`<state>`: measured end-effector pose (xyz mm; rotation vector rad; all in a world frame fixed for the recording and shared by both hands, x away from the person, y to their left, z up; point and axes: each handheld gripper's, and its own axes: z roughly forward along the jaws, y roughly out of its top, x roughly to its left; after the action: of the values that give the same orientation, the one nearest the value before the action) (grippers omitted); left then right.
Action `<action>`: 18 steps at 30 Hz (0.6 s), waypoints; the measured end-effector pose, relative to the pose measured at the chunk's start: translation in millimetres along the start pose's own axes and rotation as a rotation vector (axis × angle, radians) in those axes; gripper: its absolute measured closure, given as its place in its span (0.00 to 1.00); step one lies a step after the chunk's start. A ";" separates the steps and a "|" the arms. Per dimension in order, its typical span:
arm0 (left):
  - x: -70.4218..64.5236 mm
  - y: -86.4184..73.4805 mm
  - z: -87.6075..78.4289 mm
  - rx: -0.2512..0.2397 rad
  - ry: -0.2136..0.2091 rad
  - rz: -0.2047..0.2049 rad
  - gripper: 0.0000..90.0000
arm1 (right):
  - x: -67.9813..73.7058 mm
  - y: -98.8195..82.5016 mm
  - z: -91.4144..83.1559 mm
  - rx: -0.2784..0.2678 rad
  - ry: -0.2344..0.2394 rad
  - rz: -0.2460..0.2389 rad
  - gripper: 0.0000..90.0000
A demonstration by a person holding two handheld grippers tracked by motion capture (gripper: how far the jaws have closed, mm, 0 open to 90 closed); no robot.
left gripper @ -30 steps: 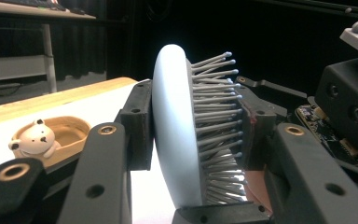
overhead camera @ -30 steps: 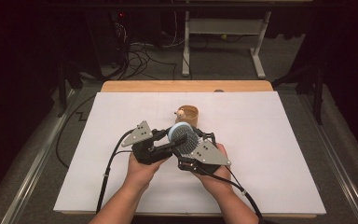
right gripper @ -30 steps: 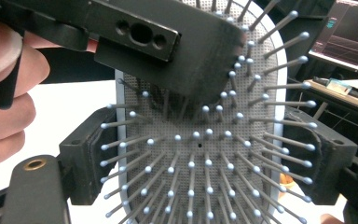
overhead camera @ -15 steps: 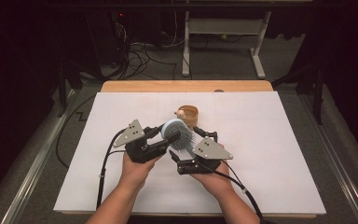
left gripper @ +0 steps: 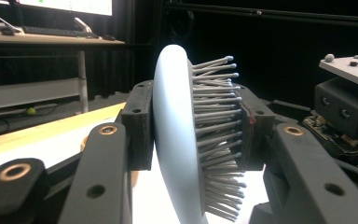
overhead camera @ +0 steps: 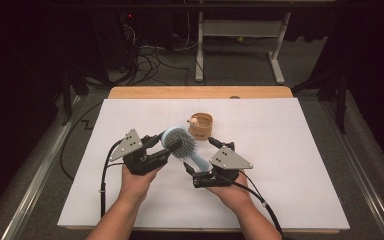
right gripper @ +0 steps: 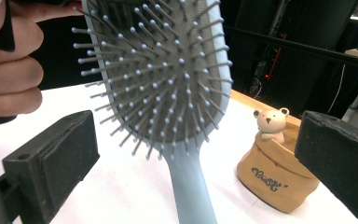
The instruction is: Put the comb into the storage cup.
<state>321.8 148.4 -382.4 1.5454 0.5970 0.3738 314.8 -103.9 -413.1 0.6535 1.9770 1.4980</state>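
White worktop under dark surroundings. Brush is hanging above it mid-worktop, head clamped by the left gripper: one finger pressing the smooth back, the other on the bristle tips. Right gripper is sitting near the handle, its fingers having just been opening, now spread wide with the handle between them untouched. Step looks like a handover, brush now passed to the left. Next move probably calls for backing the right away. Right gripper view is showing the bristle face plus a bear holder behind; the left gripper view is showing the brush edge-on.
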 end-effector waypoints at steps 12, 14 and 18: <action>9.3 1.4 -12.9 0.015 0.056 0.043 0.64 | -13.3 -8.0 -14.3 0.016 -0.009 0.036 0.00; 11.2 0.9 -15.8 0.018 0.065 0.048 0.64 | -16.5 -10.8 -16.7 0.025 -0.019 0.043 0.00; 13.4 1.4 -19.8 0.013 0.075 0.050 0.64 | -22.5 -16.3 -21.3 0.038 -0.035 0.054 0.00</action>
<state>321.4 172.3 -381.3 1.5662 0.6209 0.4688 315.5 -137.9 -421.1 0.7496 1.9798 1.4733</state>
